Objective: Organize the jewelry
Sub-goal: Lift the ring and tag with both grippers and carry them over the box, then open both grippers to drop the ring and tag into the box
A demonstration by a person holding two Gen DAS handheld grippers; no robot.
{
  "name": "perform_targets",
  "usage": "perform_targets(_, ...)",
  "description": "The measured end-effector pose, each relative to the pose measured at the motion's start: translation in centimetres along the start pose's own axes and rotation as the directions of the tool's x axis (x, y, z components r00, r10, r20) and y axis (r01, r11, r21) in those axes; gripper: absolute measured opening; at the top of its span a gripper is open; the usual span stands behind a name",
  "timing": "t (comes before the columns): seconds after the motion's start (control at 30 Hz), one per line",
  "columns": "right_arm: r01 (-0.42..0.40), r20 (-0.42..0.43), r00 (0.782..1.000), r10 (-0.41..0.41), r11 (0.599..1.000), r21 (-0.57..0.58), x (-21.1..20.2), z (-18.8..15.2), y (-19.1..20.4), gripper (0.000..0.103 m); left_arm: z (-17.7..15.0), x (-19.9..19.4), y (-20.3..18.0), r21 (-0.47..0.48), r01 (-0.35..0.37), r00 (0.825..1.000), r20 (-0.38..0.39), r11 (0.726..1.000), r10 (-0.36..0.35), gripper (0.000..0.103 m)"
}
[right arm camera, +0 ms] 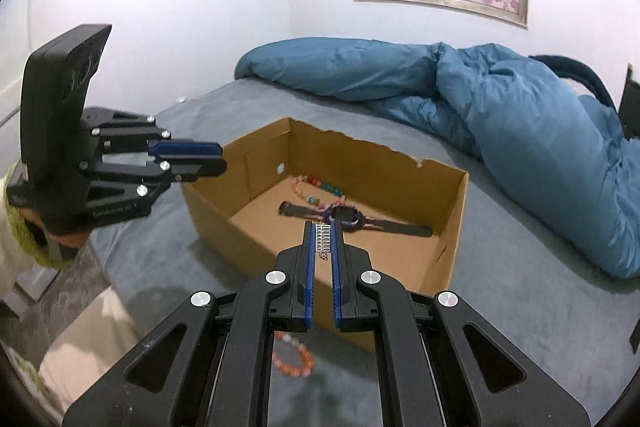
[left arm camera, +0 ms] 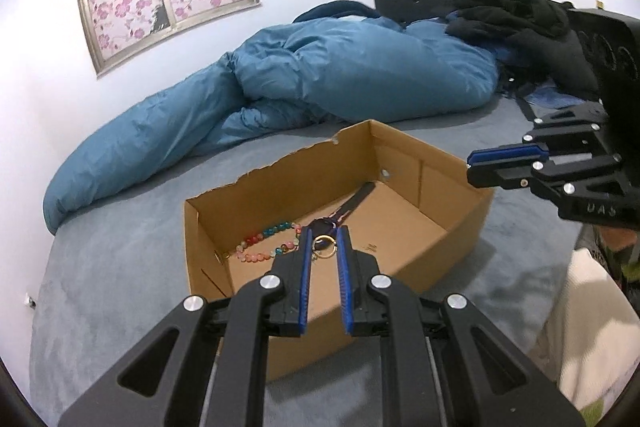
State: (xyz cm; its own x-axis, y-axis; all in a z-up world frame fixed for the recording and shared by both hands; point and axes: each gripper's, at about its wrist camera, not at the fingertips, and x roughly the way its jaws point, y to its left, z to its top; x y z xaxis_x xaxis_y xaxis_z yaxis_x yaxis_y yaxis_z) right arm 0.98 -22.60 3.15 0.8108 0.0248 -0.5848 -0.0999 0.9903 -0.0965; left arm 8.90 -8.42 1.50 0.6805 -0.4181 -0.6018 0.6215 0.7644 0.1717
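Okay, both grippers are up over the open cardboard box [left arm camera: 288, 187] on the grey bed [left arm camera: 120, 267], each with a tiny piece in its tips.

The left gripper [left arm camera: 325, 233] has its blue pads nearly together, pinching a thin gold ring [left arm camera: 325, 247] across its width. A small bit dangles under the ring, too small to name. The right gripper [right arm camera: 323, 227] is squeezed almost fully together on a silver ladder-shaped piece [right arm camera: 323, 239], with a little loop hanging off its lower end.

Handling guess for both pieces:
- Very light, so weight should be no issue.
- Thin, hard, smooth metal, likely to slip or twist out of ribbed pads.
- The ring looks bendable if squeezed hard, so take it across the hoop with light pressure.
- The ladder piece is flat, so a grip on its long side edges, as now, looks safest.
- Dangling bits will swing, so move slowly.

Inside the box:
- A multicoloured beaded strand [left arm camera: 264, 239] lies by the far wall. It is limp and would be best lifted mid-loop.
- A purple watch [right arm camera: 346, 215] lies flat in the middle. Its body is stiff and its strap floppy, so grab the strap next to the case.

An orange bead bracelet [right arm camera: 296, 357] lies on the bed outside the box, near its front side. A blue quilt [left arm camera: 340, 67] is heaped behind.
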Motion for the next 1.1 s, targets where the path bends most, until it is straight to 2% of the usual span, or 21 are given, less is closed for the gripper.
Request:
perform_targets(0.13, 0.019, -0.003, 1.000, -0.019, 0.998, 0.057, 2.1, 0.5, -0.9, 0.006, 0.7, 2.4, 1.0, -0.030, -0.011, 0.999, -0.040, 0.999, 0.010, 0.012)
perform_targets(0.3, 0.059, -0.051, 0.997, -0.053, 0.993, 0.106, 4.4, 0.3, -2.1, 0.006, 1.0, 5.0, 2.1, -0.058, -0.034, 0.995, -0.098, 0.998, 0.028, 0.012)
perform_targets(0.53, 0.120, -0.123, 0.987, -0.105, 0.985, 0.124, 6.7, 0.3, -3.1, 0.006, 0.5, 8.5, 3.4, -0.099, -0.081, 0.979, -0.197, 0.992, 0.060, 0.012)
perform_targets(0.73, 0.131, -0.153, 0.982, -0.110, 0.983, 0.129, 7.4, 0.0, -3.6, 0.008, 0.0, 9.6, 3.9, -0.117, -0.090, 0.970, -0.237, 0.989, 0.060, 0.013)
perform_targets(0.8, 0.139, -0.150, 0.981, -0.122, 0.985, 0.107, 7.3, -0.1, -3.3, 0.013, -0.1, 9.7, 3.9, -0.107, -0.095, 0.969, -0.240, 0.990, 0.067, 0.017)
perform_targets(0.87, 0.147, -0.146, 0.980, -0.133, 0.985, 0.091, 7.2, -0.1, -3.1, 0.019, -0.2, 9.6, 3.9, -0.104, -0.101, 0.968, -0.238, 0.989, 0.074, 0.028)
perform_targets(0.9, 0.151, -0.142, 0.980, -0.138, 0.985, 0.085, 7.1, -0.1, -2.9, 0.022, -0.2, 9.6, 3.9, -0.105, -0.103, 0.969, -0.237, 0.989, 0.075, 0.029)
perform_targets(1.1, 0.152, -0.122, 0.983, -0.140, 0.984, 0.091, 6.5, 0.0, -2.8, 0.028, -0.1, 8.9, 3.8, -0.101, -0.113, 0.972, -0.218, 0.988, 0.089, 0.041)
